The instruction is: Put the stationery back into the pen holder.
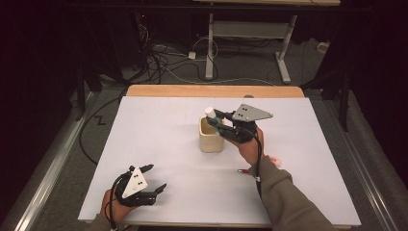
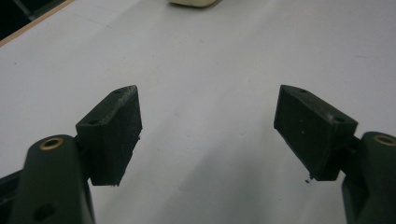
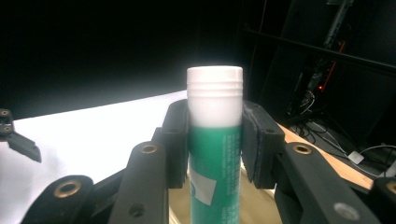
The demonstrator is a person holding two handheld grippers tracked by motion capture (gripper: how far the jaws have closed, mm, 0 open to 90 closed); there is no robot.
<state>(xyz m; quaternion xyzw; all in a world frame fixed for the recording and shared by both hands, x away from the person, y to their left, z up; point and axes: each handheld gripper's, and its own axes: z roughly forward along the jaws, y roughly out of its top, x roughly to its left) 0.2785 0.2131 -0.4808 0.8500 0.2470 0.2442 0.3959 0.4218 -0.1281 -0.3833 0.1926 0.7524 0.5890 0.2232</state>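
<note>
Glue stick's [image 3: 215,154] lower end hidden behind cream cup [image 1: 210,139], right tool [image 1: 222,121] clamped on it above the cup, left tool [image 1: 155,178] wide open and empty, low over white surface [image 1: 163,120].

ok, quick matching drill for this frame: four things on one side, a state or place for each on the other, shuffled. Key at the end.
Things:
1. glue stick
2. cup
3. left tongs
4. right tongs

States:
A. open, nothing between them, low over the white sheet
B. cream, standing mid-table
C. shut on a green tube
D. white cap up, held over the cup

Pairs: 1-D, 2-B, 3-A, 4-C
</note>
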